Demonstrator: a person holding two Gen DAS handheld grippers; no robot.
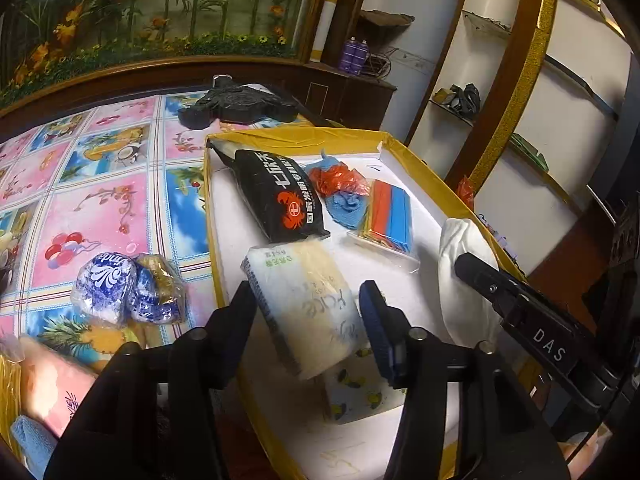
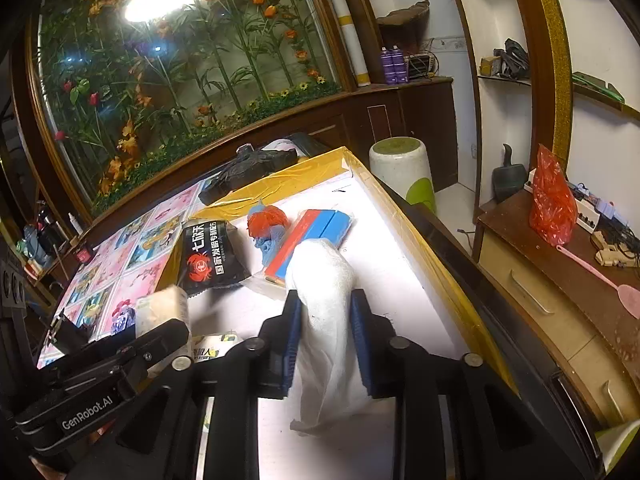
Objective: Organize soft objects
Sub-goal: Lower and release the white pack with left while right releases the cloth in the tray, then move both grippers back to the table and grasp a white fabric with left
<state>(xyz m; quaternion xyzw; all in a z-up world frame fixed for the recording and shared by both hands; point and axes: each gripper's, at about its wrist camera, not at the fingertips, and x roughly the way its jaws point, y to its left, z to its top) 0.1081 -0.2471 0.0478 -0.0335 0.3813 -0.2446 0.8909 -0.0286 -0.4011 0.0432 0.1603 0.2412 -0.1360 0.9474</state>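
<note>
A yellow-rimmed white box (image 1: 296,138) holds a black crab-print pouch (image 1: 280,196), a red-and-blue mesh scrubber (image 1: 340,188), a pack of coloured cloths (image 1: 390,216) and a lemon-print pack (image 1: 360,396). My left gripper (image 1: 306,312) is shut on a pale tissue pack (image 1: 304,300) above the box's near end. My right gripper (image 2: 326,344) is shut on a white cloth (image 2: 324,304) over the box (image 2: 404,216); the cloth also shows in the left wrist view (image 1: 460,280). The tissue pack shows at left in the right wrist view (image 2: 162,312).
A blue-and-white wrapped bundle (image 1: 124,292) lies on the patterned tablecloth (image 1: 100,200) left of the box. A pink pack (image 1: 48,384) and a blue cloth (image 1: 28,440) sit at the near left. A black object (image 1: 236,106) lies beyond the box. A cabinet (image 2: 560,280) stands on the right.
</note>
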